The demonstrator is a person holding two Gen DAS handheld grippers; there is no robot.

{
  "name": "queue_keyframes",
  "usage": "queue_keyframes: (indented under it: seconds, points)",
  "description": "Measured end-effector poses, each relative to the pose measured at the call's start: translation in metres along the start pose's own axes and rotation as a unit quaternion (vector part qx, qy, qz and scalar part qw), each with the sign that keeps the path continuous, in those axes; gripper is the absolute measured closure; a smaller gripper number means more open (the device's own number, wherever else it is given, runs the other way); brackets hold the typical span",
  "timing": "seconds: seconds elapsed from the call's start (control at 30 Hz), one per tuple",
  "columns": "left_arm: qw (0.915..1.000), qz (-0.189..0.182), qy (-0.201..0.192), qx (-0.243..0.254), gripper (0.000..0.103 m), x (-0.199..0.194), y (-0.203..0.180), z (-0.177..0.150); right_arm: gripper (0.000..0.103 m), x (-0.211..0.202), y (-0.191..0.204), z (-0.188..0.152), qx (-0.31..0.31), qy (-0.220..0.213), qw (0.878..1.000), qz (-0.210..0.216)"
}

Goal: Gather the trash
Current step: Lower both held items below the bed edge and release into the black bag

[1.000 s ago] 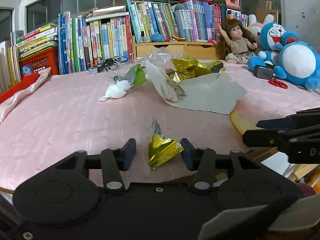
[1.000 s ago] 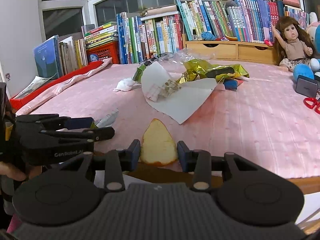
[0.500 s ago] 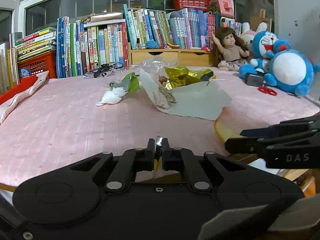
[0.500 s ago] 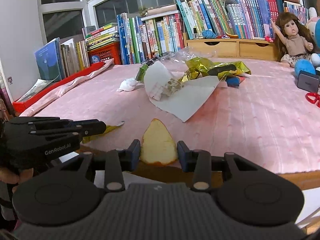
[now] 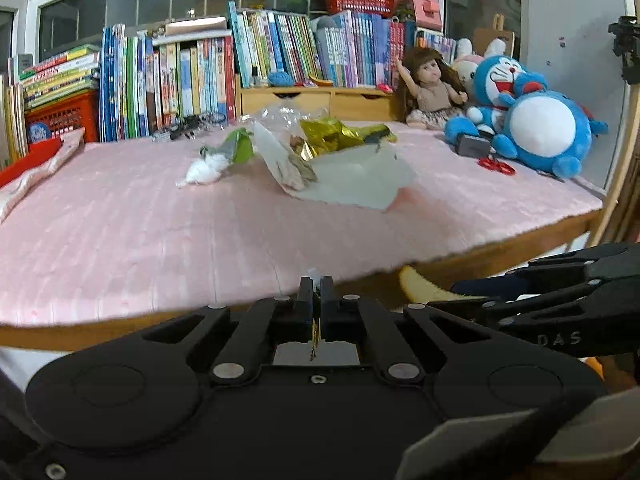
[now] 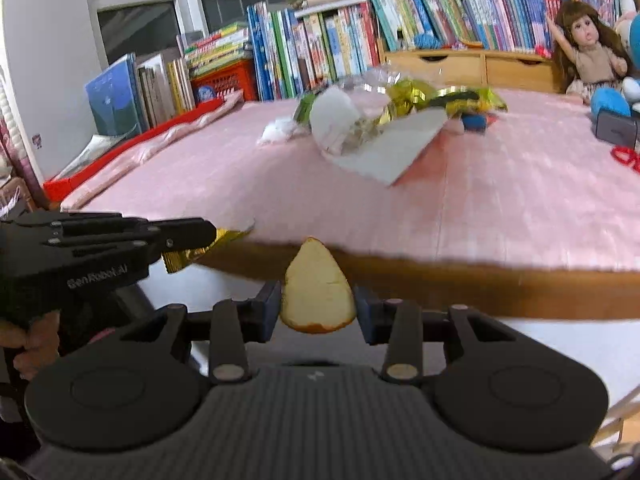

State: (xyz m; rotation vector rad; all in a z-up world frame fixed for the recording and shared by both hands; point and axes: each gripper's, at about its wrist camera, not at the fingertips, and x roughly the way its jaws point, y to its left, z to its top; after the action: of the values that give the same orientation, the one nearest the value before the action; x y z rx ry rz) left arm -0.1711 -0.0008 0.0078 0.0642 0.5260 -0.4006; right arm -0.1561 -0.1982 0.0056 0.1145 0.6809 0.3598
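My left gripper (image 5: 316,290) is shut on a gold foil wrapper (image 5: 315,334), held edge-on just off the table's near edge. From the right wrist view the same gripper (image 6: 200,234) shows at the left with the gold wrapper (image 6: 200,250) sticking out of it. My right gripper (image 6: 318,304) is shut on a pale yellow peel piece (image 6: 318,290), below the wooden table edge (image 6: 480,280). That peel (image 5: 424,290) also appears low right in the left wrist view. More trash lies mid-table: a white sheet (image 5: 356,182), a gold wrapper pile (image 5: 332,138), a crumpled tissue (image 5: 204,170), a green wrapper (image 5: 240,148).
A pink cloth (image 5: 160,232) covers the table. Books (image 5: 180,80) line the back, with a wooden drawer box (image 5: 320,102), a doll (image 5: 430,88) and blue plush toys (image 5: 540,132) at right. Red scissors (image 5: 496,166) and a small grey box (image 5: 472,145) lie near the toys.
The left gripper shut on the gold wrapper and drew back off the table. Both grippers have dropped below the table edge, the right one keeping the peel.
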Motion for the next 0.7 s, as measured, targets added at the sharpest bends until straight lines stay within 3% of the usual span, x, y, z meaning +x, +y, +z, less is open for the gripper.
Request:
queue_keyframes:
  seconds: [0.33,0.53,0.7]
  points:
    - [0.9954,-0.01,0.095,-0.014,0.1,0.01,-0.005,-0.045,0.058,0.02,-0.007,-0.039,0.027,0.076,0.997,-0.008]
    - [0.9842,-0.007,0.173,-0.037,0.1,0.049,0.001,-0.077,0.058,0.048,-0.013,-0.07,0.053,0.136,0.989,-0.005]
    - [0.9744,0.0,0.217,-0.058,0.099,0.076,0.006,-0.096,0.058,0.063,-0.016,-0.082,0.064,0.156,0.986,-0.011]
